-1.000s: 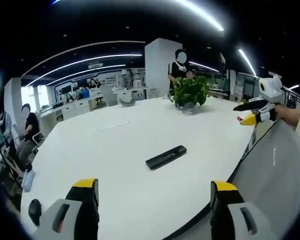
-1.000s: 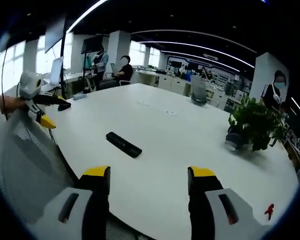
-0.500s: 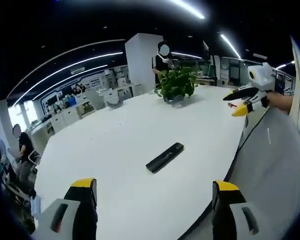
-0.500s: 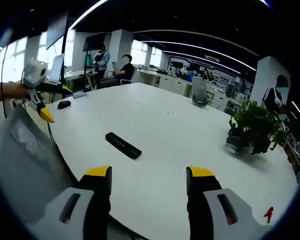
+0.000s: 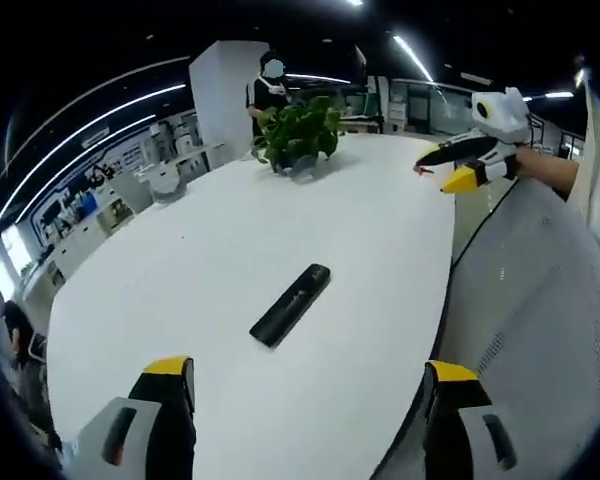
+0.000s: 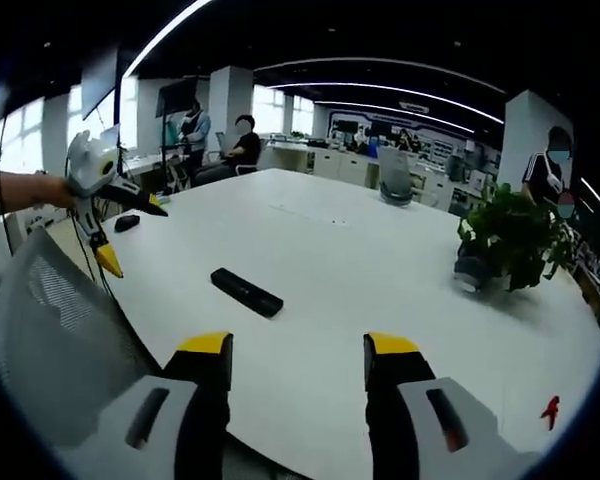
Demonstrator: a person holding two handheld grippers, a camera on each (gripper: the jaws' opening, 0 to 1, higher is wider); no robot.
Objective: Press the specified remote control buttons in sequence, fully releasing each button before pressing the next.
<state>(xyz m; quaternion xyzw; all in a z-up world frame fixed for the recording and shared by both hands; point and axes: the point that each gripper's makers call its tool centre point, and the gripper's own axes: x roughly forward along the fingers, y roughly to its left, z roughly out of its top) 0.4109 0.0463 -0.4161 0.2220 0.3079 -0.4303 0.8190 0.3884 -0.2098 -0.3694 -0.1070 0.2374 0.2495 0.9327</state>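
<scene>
A black remote control (image 5: 290, 304) lies flat on the white table (image 5: 180, 260), a little in from the curved near edge. My left gripper (image 5: 310, 405) hangs open above that edge, short of the remote, with nothing between its yellow-tipped jaws. My right gripper (image 6: 298, 362) is also open and empty, with the remote (image 6: 247, 291) ahead and slightly left. The right gripper (image 5: 442, 168) enters the left gripper view from the right, held by a hand, jaws apart. In the right gripper view the left gripper (image 6: 135, 238) comes in from the left, also held open.
A potted green plant (image 5: 298, 130) (image 6: 510, 235) stands at the table's far side. A grey mesh chair back (image 5: 540, 300) (image 6: 60, 330) sits against the near edge. A small black object (image 6: 127, 222) and a red item (image 6: 550, 410) lie near the table (image 6: 380, 260) edges. People stand and sit beyond.
The left gripper view's camera has swung, so the room has shifted in its picture. In the right gripper view the left gripper has moved nearer the table. The remote has not moved.
</scene>
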